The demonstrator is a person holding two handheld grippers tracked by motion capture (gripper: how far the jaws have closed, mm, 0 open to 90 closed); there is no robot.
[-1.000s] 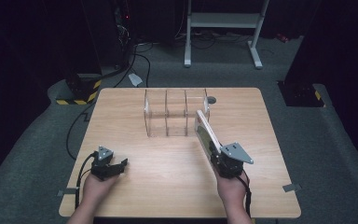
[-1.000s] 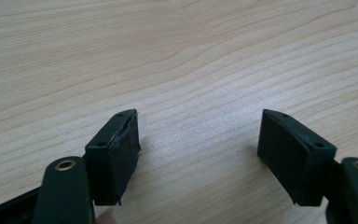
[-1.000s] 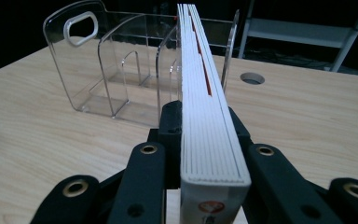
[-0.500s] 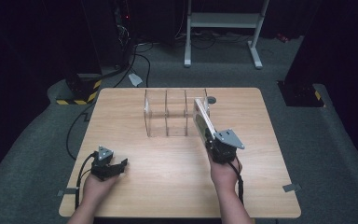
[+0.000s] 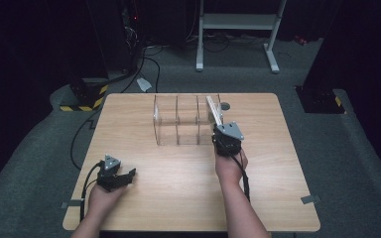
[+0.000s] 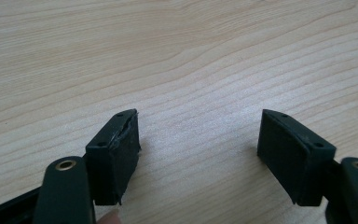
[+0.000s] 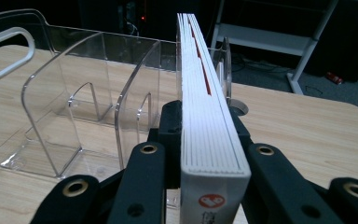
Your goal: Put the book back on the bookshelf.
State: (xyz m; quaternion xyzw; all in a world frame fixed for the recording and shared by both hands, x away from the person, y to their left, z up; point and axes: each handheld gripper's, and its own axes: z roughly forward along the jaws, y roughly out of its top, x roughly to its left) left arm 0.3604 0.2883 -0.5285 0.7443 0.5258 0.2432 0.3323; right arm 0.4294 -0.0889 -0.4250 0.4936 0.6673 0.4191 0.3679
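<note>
Pale wood-grain table [image 5: 178, 183] carries a clear acrylic rack [image 5: 178, 126] with upright dividers. Left of the rack, the left gripper [image 5: 121, 179] rests wide, matte pads empty. At the rack's right end, the right gripper [image 5: 222, 139] clamps a slim white ribbed-edged book [image 7: 205, 116] on edge.

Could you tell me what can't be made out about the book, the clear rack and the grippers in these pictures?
- Book: its covers are hidden in the right gripper view, edge-on between the right gripper jaws; too small in the high view.
- Print under the red logo: cut off by that view's bottom edge.
- Clear rack: whether the book has entered a slot is unclear; transparent walls blur together.
- Left gripper: body cut off below.
</note>
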